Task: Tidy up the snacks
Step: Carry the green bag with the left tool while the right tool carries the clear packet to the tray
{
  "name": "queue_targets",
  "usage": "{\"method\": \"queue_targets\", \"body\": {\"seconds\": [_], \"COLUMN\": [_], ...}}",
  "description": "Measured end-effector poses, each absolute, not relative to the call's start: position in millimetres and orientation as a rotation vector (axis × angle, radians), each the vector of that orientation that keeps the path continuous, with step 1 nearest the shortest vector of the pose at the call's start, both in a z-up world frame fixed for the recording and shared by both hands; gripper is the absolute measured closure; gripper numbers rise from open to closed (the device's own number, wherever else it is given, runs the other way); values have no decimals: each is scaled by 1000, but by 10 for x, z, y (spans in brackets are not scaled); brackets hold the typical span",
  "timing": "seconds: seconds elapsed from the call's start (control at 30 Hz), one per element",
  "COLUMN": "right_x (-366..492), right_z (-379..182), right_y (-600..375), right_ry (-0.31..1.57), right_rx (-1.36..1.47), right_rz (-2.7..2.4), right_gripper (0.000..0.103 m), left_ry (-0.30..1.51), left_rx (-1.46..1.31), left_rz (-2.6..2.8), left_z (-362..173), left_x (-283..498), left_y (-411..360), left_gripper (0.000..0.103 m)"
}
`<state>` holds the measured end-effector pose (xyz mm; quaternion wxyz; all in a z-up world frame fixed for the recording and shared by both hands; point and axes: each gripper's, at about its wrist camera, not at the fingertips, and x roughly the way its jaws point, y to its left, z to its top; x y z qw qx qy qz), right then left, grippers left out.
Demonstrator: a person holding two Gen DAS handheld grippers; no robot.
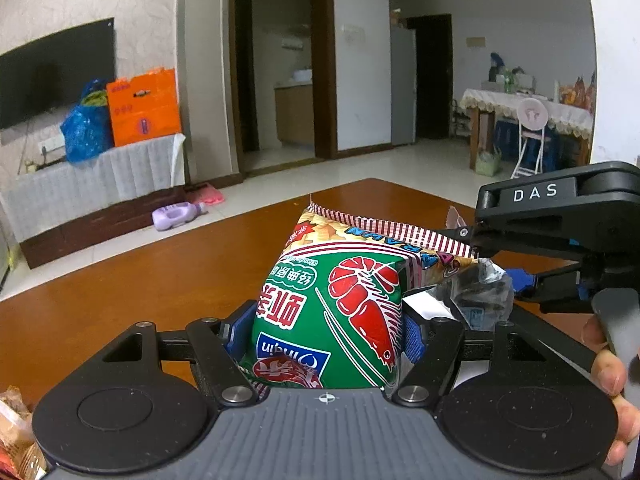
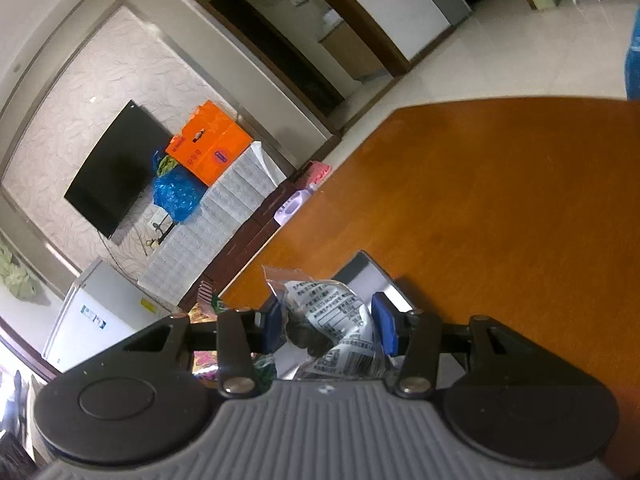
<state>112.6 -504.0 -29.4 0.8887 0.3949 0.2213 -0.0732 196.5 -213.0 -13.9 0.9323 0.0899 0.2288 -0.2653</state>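
Left wrist view: left gripper [image 1: 324,332] had its jaws clamped on a green shrimp-chip bag [image 1: 332,320], blue pads [image 1: 412,338] pressing both sides. Bag was puffed, held above the brown worktop [image 1: 140,280], with its red-striped seal edge pointing toward the worktop's far corner. A second striped snack bag [image 1: 384,236] sat just behind it, touching. Right gripper [image 1: 516,276] came in from the right edge of the worktop, holding a clear packet [image 1: 480,292] just beside the green bag. More snack wrappers [image 1: 16,432] at the near left corner.

Right wrist view: right gripper [image 2: 328,326] jaws were closed on the clear packet [image 2: 340,328], which had dark contents and a printed label, crumpled between the blue pads [image 2: 384,328]. It was held over the worktop [image 2: 500,220] near its left edge, above a flat grey tray [image 2: 376,276]. Colourful snack bags [image 2: 208,360] showed at the left.
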Motion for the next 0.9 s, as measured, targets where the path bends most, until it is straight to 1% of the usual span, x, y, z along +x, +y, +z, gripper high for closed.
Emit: {"method": "queue_targets", "body": {"seconds": [0.3, 0.33, 0.37, 0.4, 0.43, 0.47, 0.53, 0.6, 0.67, 0.9], "right_x": [1221, 1220, 1233, 1239, 1243, 1227, 1160, 1143, 1111, 1039], "right_z": [-355, -352, -353, -351, -349, -351, -346, -336, -319, -213], "right_y": [-4978, -4967, -4959, -4958, -4951, -4952, -4961, -4947, -4965, -4940], "right_ry": [466, 466, 467, 466, 466, 463, 459, 451, 440, 326], "right_rx": [823, 818, 814, 812, 810, 807, 803, 798, 802, 786], "right_rz": [-168, -168, -168, -167, -167, -169, -166, -164, -159, -147], "right_gripper": [55, 55, 55, 55, 55, 53, 53, 49, 40, 29], "left_ry": [467, 466, 465, 461, 455, 449, 437, 445, 454, 461], "left_rx": [192, 189, 183, 173, 166, 162, 155, 157, 154, 144], "left_rz": [-542, -545, -551, -555, -553, -555, -561, -556, -555, -559], "left_z": [-161, -147, -123, -110, -97, -87, -69, -71, -83, -69], "left_x": [1927, 1925, 1919, 1901, 1885, 1878, 1860, 1861, 1872, 1895], "left_y": [-2163, -2160, -2167, -2154, -2145, -2142, -2129, -2134, -2132, -2098], "left_gripper": [30, 24, 17, 13, 4, 2, 1, 0, 0, 0]}}
